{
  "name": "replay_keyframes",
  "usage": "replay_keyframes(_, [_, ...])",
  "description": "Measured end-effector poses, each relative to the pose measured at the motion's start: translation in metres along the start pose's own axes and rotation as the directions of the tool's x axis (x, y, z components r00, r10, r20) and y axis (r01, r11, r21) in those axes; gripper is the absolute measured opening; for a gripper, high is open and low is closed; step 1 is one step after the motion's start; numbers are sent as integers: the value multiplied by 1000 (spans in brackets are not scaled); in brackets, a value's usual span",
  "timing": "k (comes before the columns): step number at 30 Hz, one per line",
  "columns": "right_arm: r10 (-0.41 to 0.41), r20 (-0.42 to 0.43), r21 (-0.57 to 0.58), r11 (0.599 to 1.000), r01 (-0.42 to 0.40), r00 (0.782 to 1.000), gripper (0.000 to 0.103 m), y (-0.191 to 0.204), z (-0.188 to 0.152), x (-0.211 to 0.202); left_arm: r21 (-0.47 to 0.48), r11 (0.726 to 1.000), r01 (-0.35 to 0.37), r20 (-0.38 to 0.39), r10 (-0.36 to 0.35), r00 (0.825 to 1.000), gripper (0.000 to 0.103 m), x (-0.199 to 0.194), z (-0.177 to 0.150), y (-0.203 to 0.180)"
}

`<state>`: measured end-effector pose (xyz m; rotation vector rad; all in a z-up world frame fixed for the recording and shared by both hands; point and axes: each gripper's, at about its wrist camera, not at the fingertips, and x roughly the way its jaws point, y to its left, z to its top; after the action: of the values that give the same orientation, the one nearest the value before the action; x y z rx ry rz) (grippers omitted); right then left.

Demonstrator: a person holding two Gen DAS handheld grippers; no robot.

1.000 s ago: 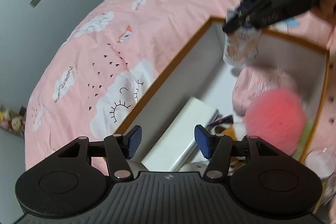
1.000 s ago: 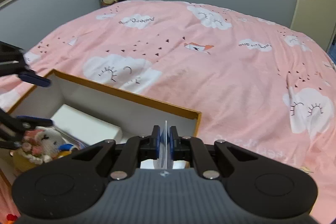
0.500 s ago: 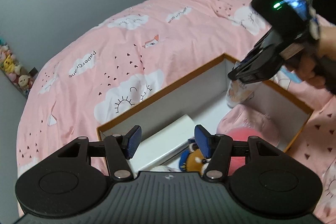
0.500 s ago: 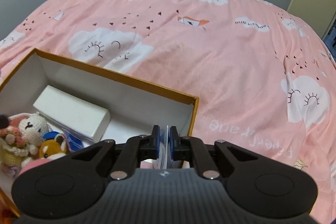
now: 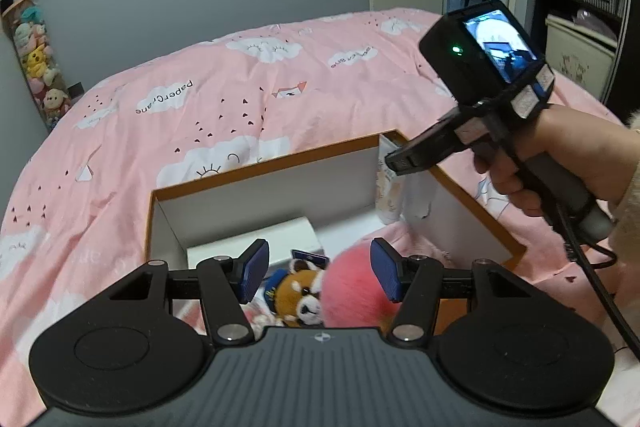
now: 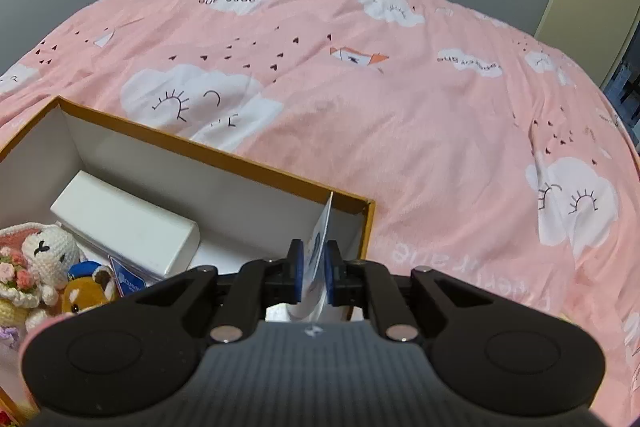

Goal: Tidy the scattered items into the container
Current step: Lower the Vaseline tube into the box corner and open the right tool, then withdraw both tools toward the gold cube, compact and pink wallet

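Observation:
An orange-rimmed white box (image 5: 280, 163) (image 6: 224, 157) sits on the pink bed. My right gripper (image 6: 313, 273) (image 5: 394, 161) reaches down into the box's far right corner. The flat end of a white tube (image 6: 320, 239) (image 5: 388, 195) is between its blue pads; the jaws are opening and the tube leans. The tube stands upright against the corner walls. My left gripper (image 5: 318, 273) hovers open over the near side of the box, holding nothing. Below it lie a red panda plush (image 5: 298, 293) (image 6: 86, 293) and a pink pompom (image 5: 352, 287).
Inside the box are also a long white carton (image 5: 288, 233) (image 6: 124, 223), a blue card (image 6: 126, 281) and a crocheted bunny (image 6: 44, 251). A person's hand (image 5: 560, 163) holds the right gripper. Pink cloud-print bedding (image 6: 400, 107) surrounds the box.
The left view has rolled upright and drawn back from the box. The right gripper's pads have parted slightly, and the tube's flat end now tilts between them.

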<state>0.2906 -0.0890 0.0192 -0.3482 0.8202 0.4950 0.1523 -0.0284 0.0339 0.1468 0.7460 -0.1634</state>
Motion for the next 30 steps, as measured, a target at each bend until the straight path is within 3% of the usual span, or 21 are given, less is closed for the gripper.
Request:
replay_keyframes(2, [-3, 11, 0, 1000, 3, 1000, 15, 0, 0, -4, -17, 1000, 10, 0, -10, 1000, 66, -2, -6, -1])
replay_keyframes(5, [-8, 42, -4, 1000, 8, 999, 26, 1, -2, -15, -33, 999, 6, -9, -6, 1000, 66, -5, -16, -1])
replay_keyframes(10, [-30, 146, -17, 999, 33, 989, 31, 7, -10, -52, -75, 997, -14, -27, 12, 1000, 66, -9, -35, 4])
replay_keyframes(17, [-17, 325, -22, 999, 25, 946, 36, 25, -45, -109, -95, 995, -25, -13, 24, 1000, 66, -23, -54, 6])
replay_keyframes(22, [3, 432, -31, 999, 12, 902, 39, 41, -74, -142, -117, 993, -18, 52, 25, 998, 66, -43, -64, 8])
replay_keyframes(26, [30, 473, -32, 999, -17, 881, 39, 53, -95, -159, -129, 992, -18, 75, 28, 997, 66, -54, -72, 8])
replay_keyframes(30, [55, 478, -19, 998, -52, 877, 41, 63, -115, -167, -131, 991, -12, 62, 20, 998, 66, -59, -82, 10])
